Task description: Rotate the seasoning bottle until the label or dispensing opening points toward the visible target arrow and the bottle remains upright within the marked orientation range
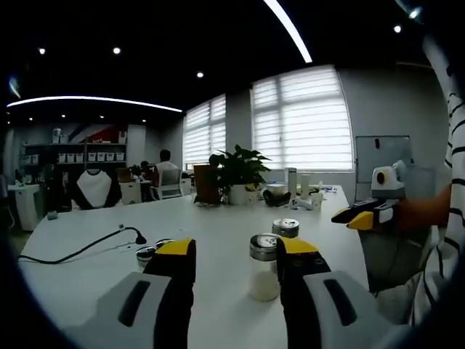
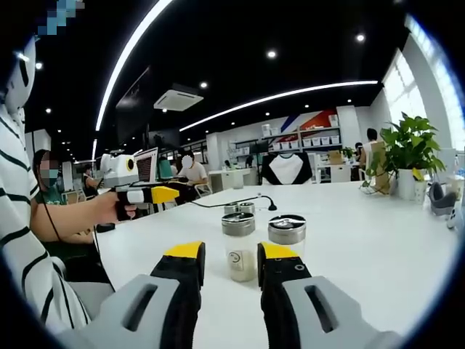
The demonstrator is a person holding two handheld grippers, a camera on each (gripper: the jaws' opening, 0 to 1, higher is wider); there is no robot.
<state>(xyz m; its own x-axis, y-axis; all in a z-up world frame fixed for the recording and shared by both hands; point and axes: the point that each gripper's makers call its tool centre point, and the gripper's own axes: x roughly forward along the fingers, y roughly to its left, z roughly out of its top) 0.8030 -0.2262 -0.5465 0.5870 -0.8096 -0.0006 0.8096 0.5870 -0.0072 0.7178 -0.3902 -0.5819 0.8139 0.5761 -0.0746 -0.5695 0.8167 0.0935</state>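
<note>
In the left gripper view, a seasoning bottle [image 1: 264, 270] with a metal lid and white contents stands upright on the white table [image 1: 218, 218]. It is just ahead of my left gripper [image 1: 236, 251], close to the right jaw, which hides its edge. That gripper is open and holds nothing. In the right gripper view, the same kind of bottle [image 2: 237, 247] stands upright just past the tips of my right gripper [image 2: 231, 253], in line with the gap; the jaws are apart and not touching it. A second bottle [image 2: 287, 233] stands beside it, also seen as the far bottle [image 1: 285, 227].
Small jars [image 1: 147, 253] and a black cable [image 1: 80, 247] lie to the left. A potted plant [image 1: 236, 171] and cups stand at the table's far end. The other gripper [image 1: 363, 214] hovers over the right edge, and a hand holds the left gripper [image 2: 145, 195].
</note>
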